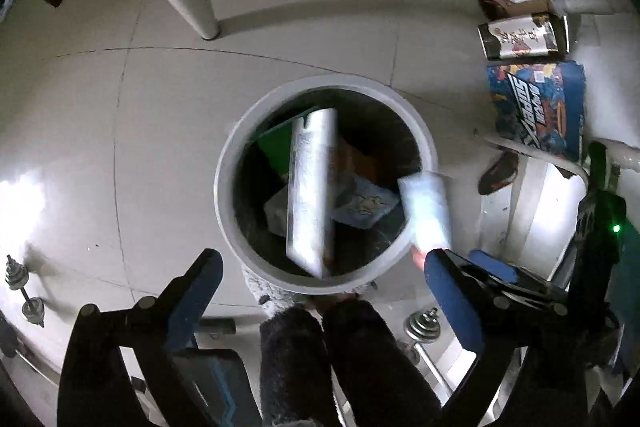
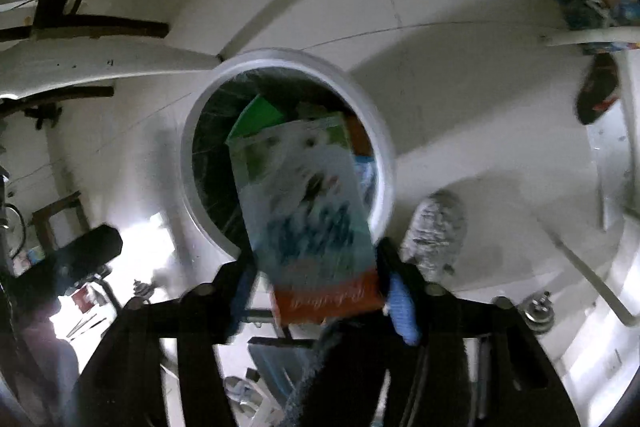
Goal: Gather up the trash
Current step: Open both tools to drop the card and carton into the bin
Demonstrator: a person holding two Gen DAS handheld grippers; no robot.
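right gripper (image 2: 316, 291) clamped on blurred carton (image 2: 308, 211), lower edge hidden between fingers, poised over grey bin (image 2: 384, 147). left gripper (image 1: 320, 275) spread wide, empty, above same bin (image 1: 224, 187); bin contents motion-smeared, largely indistinct.

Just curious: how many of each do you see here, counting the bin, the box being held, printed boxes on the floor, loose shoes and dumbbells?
Bin: 1
Held box: 1
Printed floor boxes: 2, black-and-white box and blue box
Shoe: 1
Dumbbells: 2, left dumbbell and right dumbbell
Total: 7
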